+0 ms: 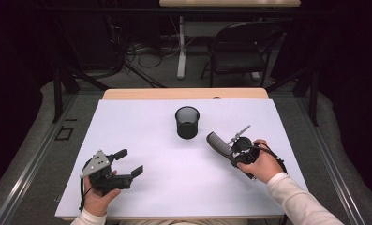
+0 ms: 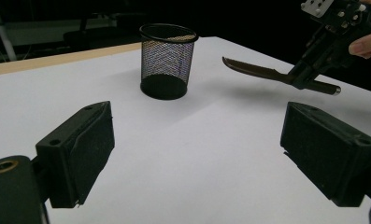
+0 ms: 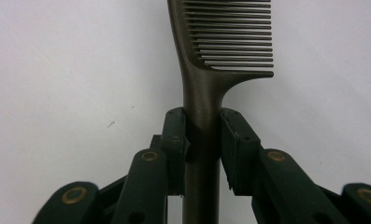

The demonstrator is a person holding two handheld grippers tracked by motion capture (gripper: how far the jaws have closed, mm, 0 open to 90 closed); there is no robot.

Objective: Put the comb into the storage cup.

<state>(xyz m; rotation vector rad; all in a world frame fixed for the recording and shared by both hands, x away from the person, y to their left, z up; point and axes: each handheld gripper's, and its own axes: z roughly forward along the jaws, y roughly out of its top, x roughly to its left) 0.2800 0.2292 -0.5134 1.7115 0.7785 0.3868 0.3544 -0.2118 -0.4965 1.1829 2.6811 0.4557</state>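
Note:
A dark grey-brown comb (image 3: 206, 70) with fine teeth is held by its handle in my right gripper (image 3: 203, 135), whose pads press on both sides of it. In the high view the comb (image 1: 218, 142) juts up and left from the right gripper (image 1: 235, 151), lifted off the table to the right of a black mesh cup (image 1: 187, 122). The left gripper view has the comb (image 2: 255, 71) hovering right of the cup (image 2: 167, 60). My left gripper (image 1: 130, 162) rests at the front left, open, with nothing between its fingers (image 2: 82, 149).
A white sheet (image 1: 155, 154) covers the wooden table (image 1: 183, 93). Beyond the table stand a black folding chair (image 1: 242, 49) and a white desk leg (image 1: 181, 47) with cables on the floor. A slim metal rod (image 1: 240, 132) sticks out above the right gripper.

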